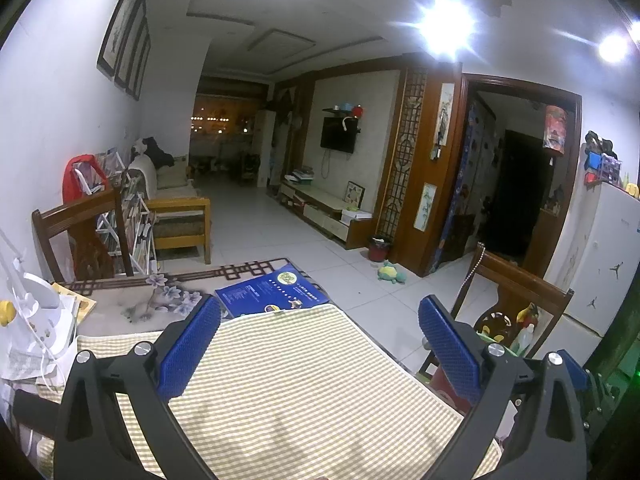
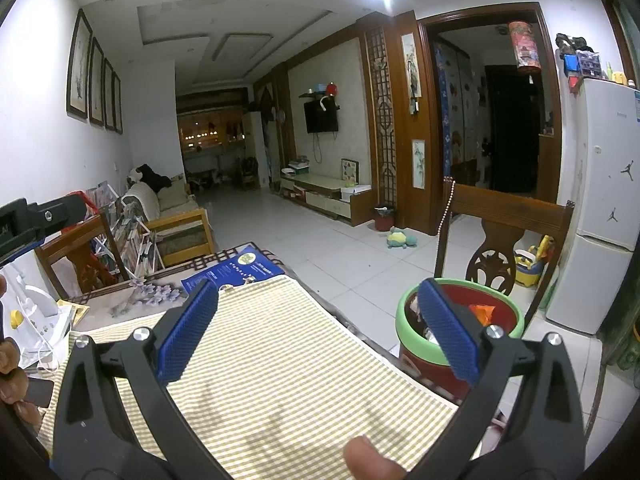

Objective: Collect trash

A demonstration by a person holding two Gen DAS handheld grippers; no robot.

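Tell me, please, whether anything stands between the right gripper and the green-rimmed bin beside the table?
Nothing visible does. The right gripper is open and empty above the striped cloth, and the bin stands just off the table's right edge, its mouth open, partly hidden only by the gripper's own right finger.

The left gripper (image 1: 320, 344) hovers with blue pads (image 1: 188, 354) spread wide and empty above a yellow-striped mat (image 1: 296, 380) on a table. A blue booklet (image 1: 272, 290) lies at 12 o'clock; a wooden chair (image 1: 516, 292) stands at 3 o'clock.
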